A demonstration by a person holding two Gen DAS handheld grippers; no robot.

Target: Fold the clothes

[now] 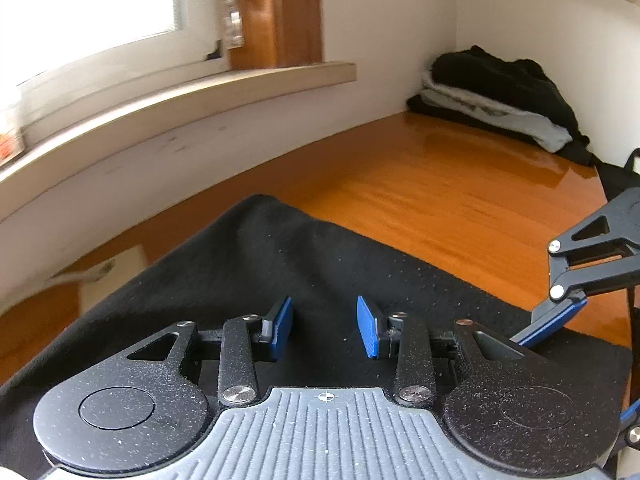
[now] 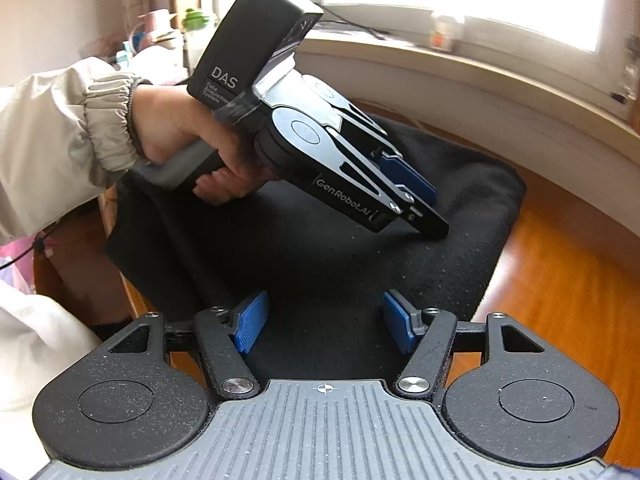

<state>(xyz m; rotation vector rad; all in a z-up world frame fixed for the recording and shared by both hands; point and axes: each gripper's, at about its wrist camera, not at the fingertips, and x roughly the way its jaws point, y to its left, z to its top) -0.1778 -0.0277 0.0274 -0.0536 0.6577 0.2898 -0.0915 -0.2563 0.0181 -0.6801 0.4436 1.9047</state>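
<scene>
A black garment (image 1: 280, 264) lies folded flat on the orange wooden table (image 1: 440, 184). My left gripper (image 1: 325, 328) hovers over its middle, blue pads (image 1: 280, 328) apart with nothing between them. In the right wrist view the same black garment (image 2: 320, 256) fills the centre, and a hand (image 2: 188, 136) in a beige sleeve holds the left gripper (image 2: 424, 206) with its tips down at the cloth. My right gripper (image 2: 326, 322) is open above the garment's near edge, holding nothing. One of its fingers (image 1: 560, 316) shows at the right edge of the left wrist view.
A stack of folded dark and grey clothes (image 1: 500, 92) sits in the far corner against the white wall. A window sill (image 1: 180, 100) runs along the table's back edge. A pale cloth scrap (image 1: 100, 276) lies at the left. Bottles and cups (image 2: 168, 32) stand beyond the table.
</scene>
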